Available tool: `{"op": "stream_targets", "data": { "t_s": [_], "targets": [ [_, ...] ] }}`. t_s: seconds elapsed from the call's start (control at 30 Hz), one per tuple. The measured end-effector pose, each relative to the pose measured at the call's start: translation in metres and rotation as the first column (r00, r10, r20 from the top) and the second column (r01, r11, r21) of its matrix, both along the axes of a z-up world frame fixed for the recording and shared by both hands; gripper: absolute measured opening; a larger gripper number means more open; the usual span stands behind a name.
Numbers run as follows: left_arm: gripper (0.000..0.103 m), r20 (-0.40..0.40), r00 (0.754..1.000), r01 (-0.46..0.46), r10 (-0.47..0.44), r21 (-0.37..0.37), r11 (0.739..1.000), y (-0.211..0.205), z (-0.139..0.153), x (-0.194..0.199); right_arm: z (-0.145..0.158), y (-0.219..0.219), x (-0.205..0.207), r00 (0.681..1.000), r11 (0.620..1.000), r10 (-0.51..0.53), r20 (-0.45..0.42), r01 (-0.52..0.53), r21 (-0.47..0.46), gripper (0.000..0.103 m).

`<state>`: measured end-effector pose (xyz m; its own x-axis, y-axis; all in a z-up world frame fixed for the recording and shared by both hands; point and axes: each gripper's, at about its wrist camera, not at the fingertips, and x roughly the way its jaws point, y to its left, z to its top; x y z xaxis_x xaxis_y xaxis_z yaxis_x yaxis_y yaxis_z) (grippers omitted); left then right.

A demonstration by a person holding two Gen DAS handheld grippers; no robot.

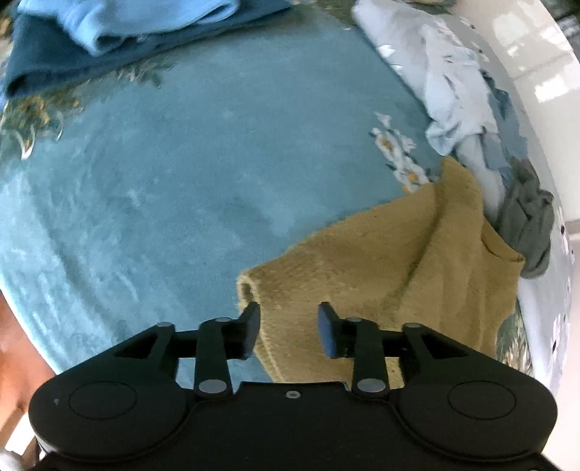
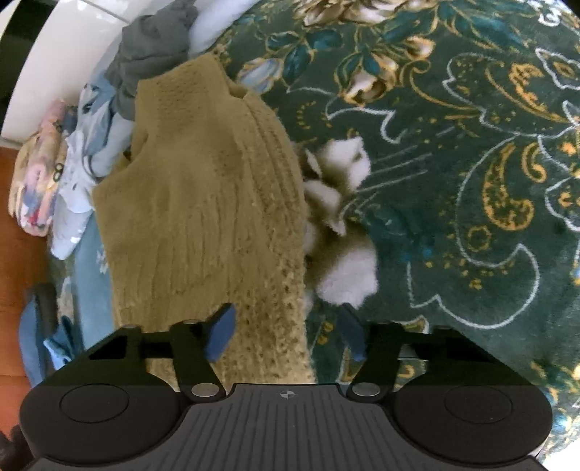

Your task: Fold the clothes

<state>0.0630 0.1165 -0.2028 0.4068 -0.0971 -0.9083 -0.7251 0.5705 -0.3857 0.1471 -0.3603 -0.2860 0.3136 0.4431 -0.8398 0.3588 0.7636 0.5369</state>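
A mustard-yellow knitted sweater (image 1: 380,261) lies partly spread on a teal carpet (image 1: 174,174) with floral patterning, one ribbed edge running toward both grippers. The left gripper (image 1: 289,331) hovers low over that edge with its jaws apart, the knit showing in the gap between them, nothing pinched. The right gripper (image 2: 286,331) sits over the sweater's (image 2: 203,188) ribbed band too, jaws spread wide, the fabric passing under the left finger while the right finger (image 2: 353,337) is over the dark green, gold-scrolled part of the carpet (image 2: 453,181). Beside the sweater, a heap of pale blue and white printed clothes (image 1: 453,90) rests against a white wall, with a crumpled grey garment (image 1: 529,224) touching the sweater's far corner. Folded blue garments (image 1: 108,32) lie well apart at the carpet's far side.
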Motion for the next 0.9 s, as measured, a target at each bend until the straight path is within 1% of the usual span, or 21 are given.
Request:
{"op": "stream_targets", "data": {
  "t_s": [0.07, 0.1, 0.13, 0.17, 0.2, 0.23, 0.27, 0.3, 0.33, 0.4, 0.47, 0.5, 0.57, 0.6, 0.67, 0.73, 0.77, 0.83, 0.9],
  "targets": [
    [0.044, 0.012, 0.998, 0.064, -0.065, 0.022, 0.998, -0.010, 0.010, 0.010, -0.002, -0.004, -0.002, 1.000, 1.000, -0.020, -0.004, 0.020, 0.020, 0.060],
    [0.044, 0.020, 0.992, 0.123, -0.124, 0.033, 0.992, -0.021, 0.014, 0.017, -0.003, -0.007, -0.004, 0.999, 0.999, -0.032, -0.004, 0.032, 0.025, 0.060],
    [0.045, 0.023, 0.980, 0.195, -0.196, 0.041, 0.980, -0.035, 0.017, 0.023, -0.004, -0.010, -0.006, 0.999, 0.999, -0.044, -0.005, 0.044, 0.030, 0.061],
    [0.047, 0.026, 0.963, 0.266, -0.267, 0.050, 0.963, -0.048, 0.019, 0.029, -0.005, -0.013, -0.009, 0.998, 0.998, -0.056, -0.005, 0.056, 0.034, 0.061],
    [0.048, 0.027, 0.941, 0.336, -0.338, 0.058, 0.940, -0.064, 0.021, 0.035, -0.006, -0.016, -0.011, 0.998, 0.997, -0.067, -0.007, 0.068, 0.036, 0.061],
    [0.050, 0.027, 0.912, 0.407, -0.409, 0.066, 0.911, -0.085, 0.019, 0.040, -0.007, -0.019, -0.013, 0.997, 0.996, -0.078, -0.008, 0.079, 0.037, 0.061],
    [0.050, 0.026, 0.878, 0.475, -0.478, 0.074, 0.877, -0.107, 0.017, 0.046, -0.008, -0.022, -0.016, 0.995, 0.995, -0.096, -0.013, 0.096, 0.034, 0.061],
    [0.051, 0.025, 0.839, 0.541, -0.544, 0.082, 0.837, -0.128, 0.015, 0.051, -0.009, -0.027, -0.018, 0.993, 0.992, -0.119, -0.020, 0.120, 0.028, 0.062],
    [0.052, 0.023, 0.794, 0.603, -0.607, 0.090, 0.793, -0.150, 0.013, 0.056, -0.009, -0.032, -0.021, 0.989, 0.989, -0.148, -0.028, 0.148, 0.025, 0.064],
    [0.052, 0.018, 0.692, 0.717, -0.722, 0.105, 0.690, -0.192, 0.010, 0.067, -0.009, -0.043, -0.028, 0.979, 0.979, -0.199, -0.032, 0.200, 0.025, 0.067],
    [0.055, 0.010, 0.575, 0.812, -0.818, 0.118, 0.572, -0.235, 0.005, 0.077, -0.006, -0.052, -0.033, 0.975, 0.975, -0.219, -0.022, 0.220, 0.019, 0.071],
    [0.056, 0.005, 0.521, 0.847, -0.853, 0.120, 0.518, -0.257, 0.000, 0.079, -0.004, -0.057, -0.035, 0.975, 0.975, -0.224, -0.017, 0.224, 0.013, 0.072],
    [0.056, -0.004, 0.447, 0.888, -0.894, 0.125, 0.443, -0.292, -0.008, 0.081, -0.002, -0.064, -0.038, 0.973, 0.973, -0.229, -0.007, 0.229, 0.001, 0.074],
    [0.056, -0.009, 0.420, 0.900, -0.907, 0.130, 0.416, -0.305, -0.013, 0.081, -0.001, -0.068, -0.040, 0.972, 0.972, -0.234, -0.004, 0.234, -0.002, 0.075],
    [0.057, -0.034, 0.389, 0.914, -0.921, 0.142, 0.381, -0.327, -0.023, 0.085, 0.001, -0.076, -0.044, 0.969, 0.969, -0.248, 0.001, 0.248, -0.002, 0.076],
    [0.057, -0.078, 0.367, 0.922, -0.927, 0.160, 0.352, -0.346, -0.034, 0.086, 0.001, -0.084, -0.047, 0.964, 0.964, -0.265, 0.001, 0.265, 0.001, 0.077],
    [0.056, -0.109, 0.355, 0.926, -0.929, 0.178, 0.333, -0.353, -0.039, 0.086, 0.000, -0.087, -0.049, 0.962, 0.962, -0.273, -0.002, 0.273, 0.003, 0.078],
    [0.056, -0.176, 0.325, 0.934, -0.929, 0.215, 0.285, -0.367, -0.047, 0.088, -0.003, -0.093, -0.053, 0.958, 0.958, -0.287, -0.011, 0.287, 0.007, 0.079],
    [0.054, -0.228, 0.306, 0.938, -0.924, 0.237, 0.252, -0.374, -0.054, 0.090, -0.006, -0.098, -0.056, 0.954, 0.954, -0.298, -0.019, 0.298, 0.012, 0.081]
  ]
}}
